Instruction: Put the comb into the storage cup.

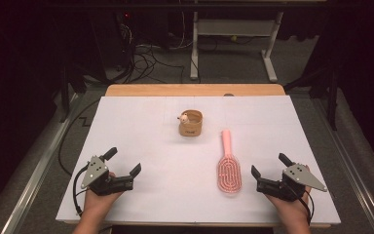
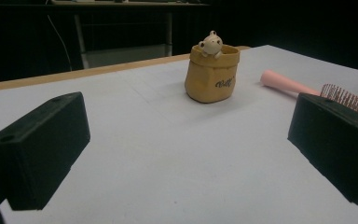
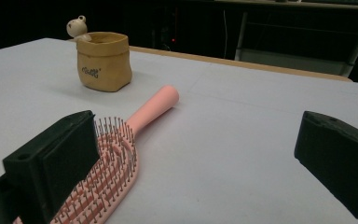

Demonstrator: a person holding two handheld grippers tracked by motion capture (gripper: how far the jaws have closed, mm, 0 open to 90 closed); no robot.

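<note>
High view: left tongs (image 1: 124, 162) and right tongs (image 1: 270, 165) both gape wide, holding nothing; pink hairbrush (image 1: 228, 165) lies just beside right tongs, tan pouch (image 1: 190, 124) farther back on white surface (image 1: 141, 131).

Table (image 1: 141, 204) (white): hairbrush (image 1: 229, 168), pouch (image 1: 191, 123).

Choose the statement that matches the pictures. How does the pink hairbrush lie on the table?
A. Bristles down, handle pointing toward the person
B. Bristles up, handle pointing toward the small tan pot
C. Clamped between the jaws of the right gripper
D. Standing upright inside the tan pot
B: the hairbrush lies flat with its bristles facing up, its handle reaching toward the far side where the tan pot stands, and the right gripper is open beside it.
</note>
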